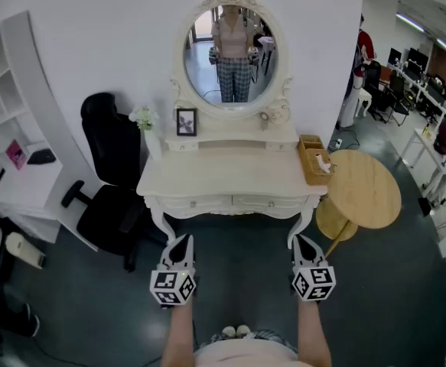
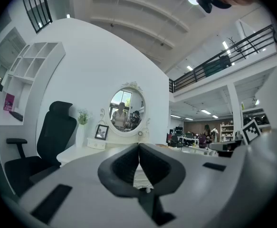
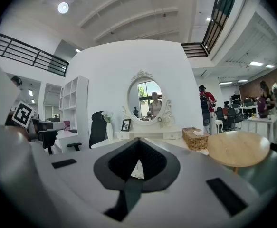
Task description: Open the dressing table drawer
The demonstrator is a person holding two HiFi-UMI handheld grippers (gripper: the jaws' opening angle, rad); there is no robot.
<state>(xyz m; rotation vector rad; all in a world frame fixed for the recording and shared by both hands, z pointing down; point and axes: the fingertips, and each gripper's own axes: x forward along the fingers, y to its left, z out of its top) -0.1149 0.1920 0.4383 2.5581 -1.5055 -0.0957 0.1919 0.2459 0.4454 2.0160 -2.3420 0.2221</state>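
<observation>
The white dressing table (image 1: 230, 176) with an oval mirror (image 1: 232, 54) stands against the wall ahead. Two shallow drawers (image 1: 232, 202) run side by side under its top, both closed. My left gripper (image 1: 181, 240) and right gripper (image 1: 304, 240) hover side by side in front of the table, a short way off its front edge and touching nothing. Both are shut and empty: in the left gripper view the left gripper (image 2: 138, 147) has its jaws meeting at the tips, as does the right gripper (image 3: 138, 142) in its own view. The dressing table (image 3: 148, 136) lies straight ahead of the right jaws.
A black office chair (image 1: 112, 182) stands left of the table, a round wooden table (image 1: 366, 189) right of it. A wicker basket (image 1: 314, 159), a picture frame (image 1: 186, 121) and a vase of flowers (image 1: 145, 122) sit on the tabletop. White shelves (image 1: 8, 121) fill the far left.
</observation>
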